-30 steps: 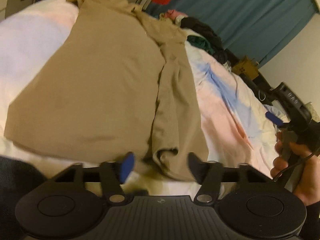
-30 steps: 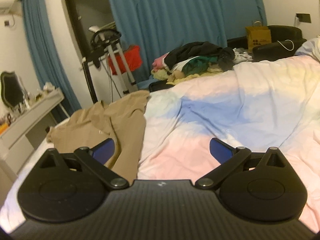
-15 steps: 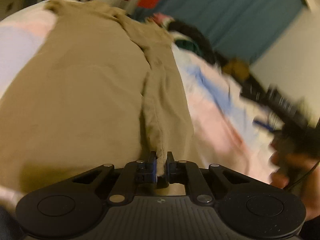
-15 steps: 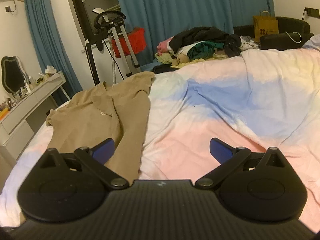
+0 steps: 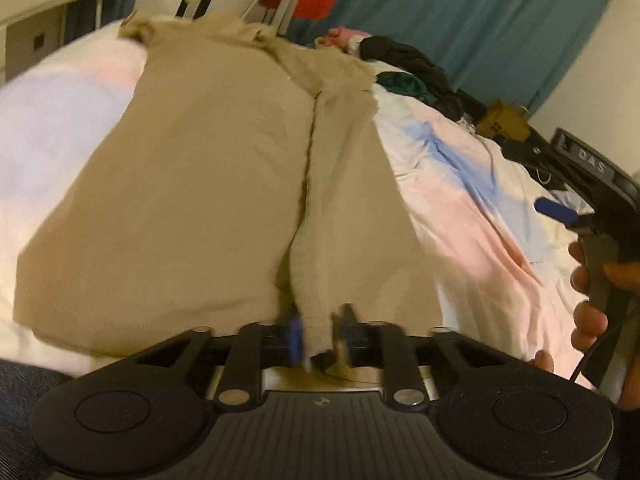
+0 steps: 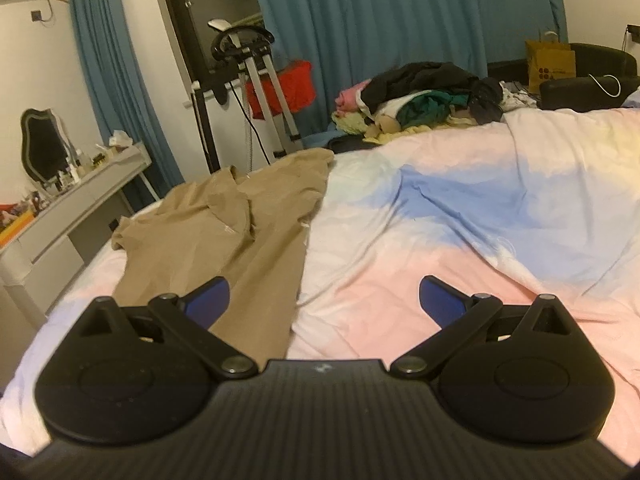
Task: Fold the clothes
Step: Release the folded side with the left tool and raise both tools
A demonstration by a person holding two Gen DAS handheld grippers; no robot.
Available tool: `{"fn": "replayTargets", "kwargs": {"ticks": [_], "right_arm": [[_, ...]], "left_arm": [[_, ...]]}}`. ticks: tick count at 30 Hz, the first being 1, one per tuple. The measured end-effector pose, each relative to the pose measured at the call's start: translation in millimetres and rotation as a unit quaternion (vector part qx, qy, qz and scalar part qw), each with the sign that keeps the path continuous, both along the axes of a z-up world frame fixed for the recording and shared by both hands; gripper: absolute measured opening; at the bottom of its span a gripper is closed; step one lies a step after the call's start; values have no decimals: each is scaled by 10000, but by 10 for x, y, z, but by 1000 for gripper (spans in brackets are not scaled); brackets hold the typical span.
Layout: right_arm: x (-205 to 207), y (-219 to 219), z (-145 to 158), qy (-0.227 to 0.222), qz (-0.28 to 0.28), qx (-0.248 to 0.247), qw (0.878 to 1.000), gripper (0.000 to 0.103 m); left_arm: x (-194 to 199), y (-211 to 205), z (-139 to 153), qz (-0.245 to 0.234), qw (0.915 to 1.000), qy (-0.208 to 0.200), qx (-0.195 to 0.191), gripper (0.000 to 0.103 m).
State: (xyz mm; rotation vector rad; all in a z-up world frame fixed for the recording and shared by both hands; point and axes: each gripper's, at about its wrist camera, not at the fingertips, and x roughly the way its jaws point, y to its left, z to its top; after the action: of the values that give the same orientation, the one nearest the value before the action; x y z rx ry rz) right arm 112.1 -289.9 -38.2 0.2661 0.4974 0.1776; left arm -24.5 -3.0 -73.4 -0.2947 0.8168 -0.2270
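Note:
A tan garment (image 5: 200,200) lies spread flat on the pastel bedspread (image 5: 480,232), with a long fold running down its middle. The near end of that fold stands between the jaws of my left gripper (image 5: 320,336). The jaws are opening, and a gap shows beside the right pad. My right gripper (image 6: 324,300) hovers wide open over the bedspread (image 6: 480,220) with nothing between its fingers. The garment (image 6: 260,240) lies to its left. In the left wrist view a hand holds the right gripper at the right edge, one of its blue fingers (image 5: 556,210) showing.
A pile of mixed clothes (image 6: 424,96) sits at the bed's far edge. Behind it hang blue curtains (image 6: 400,20). An exercise machine (image 6: 248,80) and a white dressing table (image 6: 80,208) stand to the left. A brown paper bag (image 6: 550,64) is at the far right.
The left gripper went from open to shut on the garment's fold, and its jaws have now parted again around it. The right gripper stayed open and almost still.

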Motion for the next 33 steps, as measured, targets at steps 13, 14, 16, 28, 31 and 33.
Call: {"fn": "replayTargets", "kwargs": {"ticks": [13,14,16,28,31,33], "right_arm": [[-229,76,209,-731,200,162,9970,103],[-236,77,216,-767,197,163,9967,103],[-240,77,219,-803,186,148,9965,103],[-152,213,134,-785,165,-143,9967,103],[-125,273,101,-767,173,-206,9967,103],[-97,306,58,-687,144,-237,9973,103]], "left_arm": [[401,-427,973,-43,9780,-1938,768,100],[450,-463,1034,-38,9753,-2064,782,100],[527,-510,1072,-21,9721,-2196,821,100],[768,-228,790,-35,9730,-2106,945,101],[792,-73,747,56,9761,-1987,878,101],[786,58,754,148,9782,-1930,759,101]]}}
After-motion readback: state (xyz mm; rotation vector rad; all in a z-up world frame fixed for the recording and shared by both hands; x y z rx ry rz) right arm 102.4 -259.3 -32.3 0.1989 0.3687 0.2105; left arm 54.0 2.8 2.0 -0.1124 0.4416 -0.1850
